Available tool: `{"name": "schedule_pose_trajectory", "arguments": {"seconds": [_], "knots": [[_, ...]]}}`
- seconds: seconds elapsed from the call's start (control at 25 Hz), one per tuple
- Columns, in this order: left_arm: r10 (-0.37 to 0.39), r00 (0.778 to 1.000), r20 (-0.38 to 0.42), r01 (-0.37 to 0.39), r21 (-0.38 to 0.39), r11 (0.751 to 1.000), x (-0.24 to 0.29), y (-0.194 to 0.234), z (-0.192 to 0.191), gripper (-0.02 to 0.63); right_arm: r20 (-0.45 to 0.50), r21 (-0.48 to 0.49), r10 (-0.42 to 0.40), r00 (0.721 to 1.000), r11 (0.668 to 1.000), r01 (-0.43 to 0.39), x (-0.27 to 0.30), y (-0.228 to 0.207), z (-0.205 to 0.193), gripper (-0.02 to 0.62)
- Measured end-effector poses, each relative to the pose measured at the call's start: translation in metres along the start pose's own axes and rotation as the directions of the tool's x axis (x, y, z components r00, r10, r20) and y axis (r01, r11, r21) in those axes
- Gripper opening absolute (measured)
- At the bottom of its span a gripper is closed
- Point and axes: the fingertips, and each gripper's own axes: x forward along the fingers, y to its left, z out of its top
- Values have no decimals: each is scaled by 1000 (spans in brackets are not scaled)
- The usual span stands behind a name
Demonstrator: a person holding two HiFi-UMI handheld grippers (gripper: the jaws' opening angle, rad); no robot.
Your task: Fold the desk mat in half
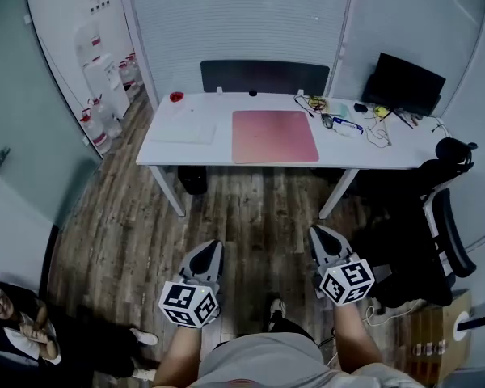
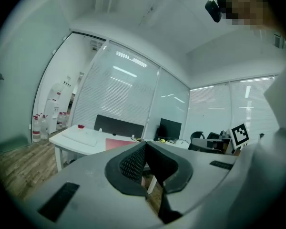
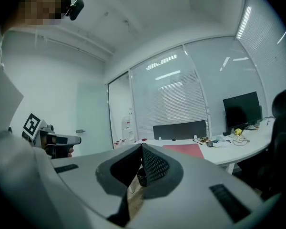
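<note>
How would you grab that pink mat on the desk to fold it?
Probably by the two near corners, coming from the front. The mat lies flat on the desk, its near edge almost at the desk's front rim, so a thin corner is easiest to pinch.

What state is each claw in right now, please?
Left claw: closed, holding nothing.
Right claw: closed, holding nothing.

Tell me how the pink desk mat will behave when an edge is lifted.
The pink desk mat lies thin and flat on the white table, so it is probably floppy and would sag from a lifted edge. So thin a sheet looks light for its size. Pushed, it would likely slide or buckle rather than tip.
</note>
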Motion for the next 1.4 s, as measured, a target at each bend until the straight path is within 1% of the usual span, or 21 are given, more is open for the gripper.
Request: {"name": "schedule_pose_trajectory", "arguments": {"seconds": [0.16,0.32,0.44,0.52,0.64,0.88,1.16,1.28,1.4], "knots": [[21,1000,10,-21,16,1000,62,-9,12,11,1,-16,12,1000,1000,-12,25,-61,14,52],[53,999,11,-53,26,998,113,-14,15,12,-17,-35,35,999,999,-36,51,-115,19,52],[78,997,-5,-78,16,997,142,-10,11,11,-32,-26,48,998,998,-49,76,-146,18,52],[93,995,-19,-93,11,996,158,-1,9,11,-41,-14,61,997,998,-61,95,-156,17,52],[108,994,-23,-108,-3,994,180,16,9,12,-64,-16,80,995,997,-82,123,-165,14,52],[96,995,-6,-96,-6,995,226,65,21,12,-93,-42,85,992,995,-89,194,-173,16,52],[63,998,0,-63,-19,998,280,155,48,11,-133,-75,55,990,995,-66,297,-162,24,52],[60,998,-8,-60,-21,998,294,199,59,12,-147,-81,46,988,995,-58,339,-150,26,52],[56,998,-17,-57,-32,998,304,235,63,12,-174,-111,38,984,992,-58,376,-137,21,52]]}}
